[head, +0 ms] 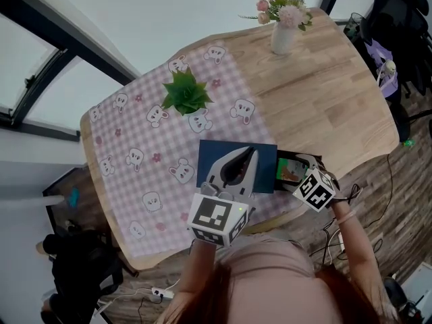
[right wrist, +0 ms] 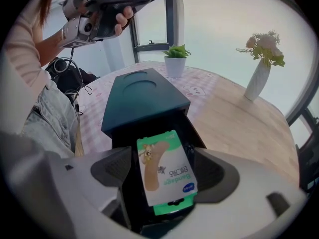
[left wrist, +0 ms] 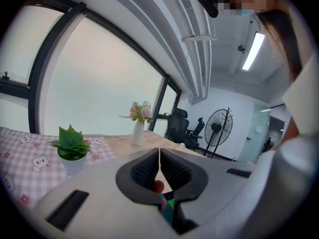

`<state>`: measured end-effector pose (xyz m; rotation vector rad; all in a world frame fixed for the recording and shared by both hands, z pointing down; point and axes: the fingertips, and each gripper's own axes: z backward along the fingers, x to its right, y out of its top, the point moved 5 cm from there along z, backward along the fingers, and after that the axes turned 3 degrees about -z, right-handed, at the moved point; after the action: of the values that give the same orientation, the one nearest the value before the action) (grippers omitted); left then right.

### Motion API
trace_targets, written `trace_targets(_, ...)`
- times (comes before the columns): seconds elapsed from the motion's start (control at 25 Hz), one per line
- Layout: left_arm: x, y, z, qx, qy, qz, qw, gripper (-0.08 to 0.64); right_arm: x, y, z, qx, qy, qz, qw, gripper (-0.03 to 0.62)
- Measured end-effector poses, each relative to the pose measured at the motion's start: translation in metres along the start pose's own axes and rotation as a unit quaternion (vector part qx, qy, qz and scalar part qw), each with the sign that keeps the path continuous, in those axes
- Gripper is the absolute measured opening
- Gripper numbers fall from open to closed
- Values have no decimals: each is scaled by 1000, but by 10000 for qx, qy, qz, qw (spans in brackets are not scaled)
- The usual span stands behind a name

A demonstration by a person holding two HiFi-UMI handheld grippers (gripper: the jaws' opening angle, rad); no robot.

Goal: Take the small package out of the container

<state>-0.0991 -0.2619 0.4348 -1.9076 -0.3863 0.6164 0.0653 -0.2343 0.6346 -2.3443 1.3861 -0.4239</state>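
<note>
Small package (right wrist: 166, 156), a single green-and-white bandage card, lies in the open drawer (right wrist: 195, 139) at the near right end of the one container (right wrist: 142, 101). Around this sits a bright office with tall windows (left wrist: 94, 83), one standing fan (left wrist: 219, 128) and a black office chair (left wrist: 177, 126) at the far right. The floor is dark wood-look (head: 378, 201), with cables trailing across it.

One long light-wood table (head: 337, 100) fills the middle. A single pink checked cloth (head: 135, 133) with little cartoon animals covers its left half. The container, a dark blue box, stands at the near edge where cloth meets bare wood.

Two tongs are in use. The left gripper (head: 252, 151) hovers over the box's top with its jaws pressed together and nothing clamped. The right gripper (right wrist: 164, 169) points steeply down at the drawer, its jaws spread wide on either side of the package, not pinching it.

One potted green plant (head: 185, 93) stands on the cloth beyond the box. One white vase (head: 282, 38) of pink flowers stands at the far right.
</note>
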Motion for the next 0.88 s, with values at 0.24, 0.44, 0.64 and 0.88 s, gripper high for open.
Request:
trace_targets(0.24, -6, -1, 0, 27, 18, 46, 10000, 14, 3, -5, -9, -361, 149, 179, 9991, 385)
trace_targets(0.44, -9, -2, -1, -14, 37, 79, 10000, 14, 2, -6, -13, -504, 232, 286, 9980, 385)
trace_targets(0.64, -10, -4, -2, -36, 15, 111, 9999, 14, 2, -6, -15, -592, 173, 432, 9972, 382)
trace_targets(0.88, -10, -4, -3, -66, -27, 108, 9999, 14, 1, -7, -18, -671, 87, 565, 9961, 373)
